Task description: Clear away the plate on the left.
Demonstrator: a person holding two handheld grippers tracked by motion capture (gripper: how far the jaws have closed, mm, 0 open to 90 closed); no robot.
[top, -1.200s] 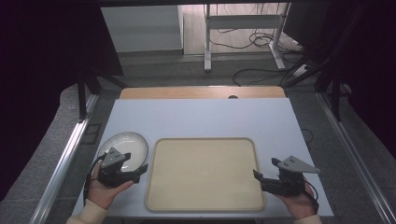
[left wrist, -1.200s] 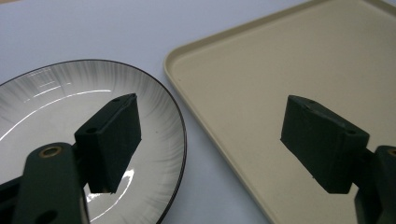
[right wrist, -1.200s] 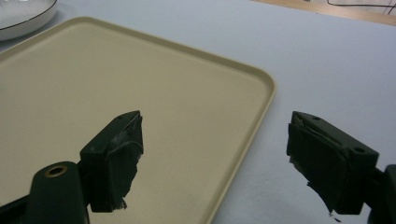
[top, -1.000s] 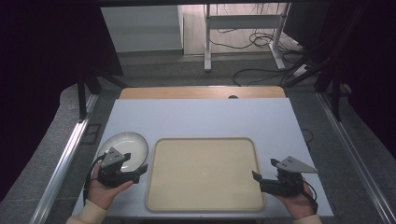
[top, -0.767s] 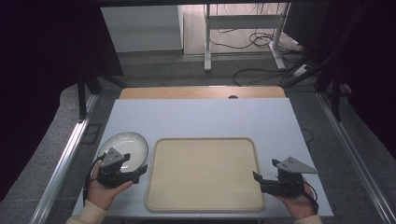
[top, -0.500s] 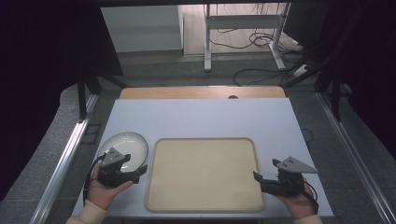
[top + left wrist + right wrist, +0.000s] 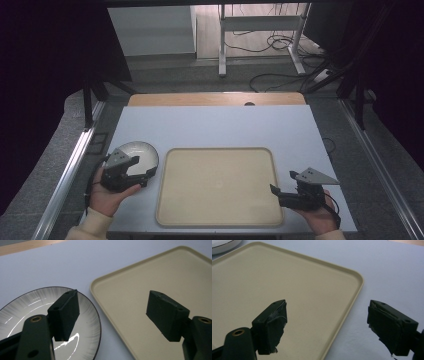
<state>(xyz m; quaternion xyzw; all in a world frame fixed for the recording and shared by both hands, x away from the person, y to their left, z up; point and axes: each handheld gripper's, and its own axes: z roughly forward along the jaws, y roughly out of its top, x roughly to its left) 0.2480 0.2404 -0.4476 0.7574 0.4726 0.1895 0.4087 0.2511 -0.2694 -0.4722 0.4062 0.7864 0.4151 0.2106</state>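
Lying side by side, bare tray (image 7: 218, 186), plate (image 7: 136, 154)

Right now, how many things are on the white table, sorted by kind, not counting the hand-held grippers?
Round white plate with dark rim and grey streaks: 1
Beige rectangular plastic tray: 1
Total: 2

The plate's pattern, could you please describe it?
The plate is white with fine grey radial streaks and a dark rim, clearest in the left gripper view.
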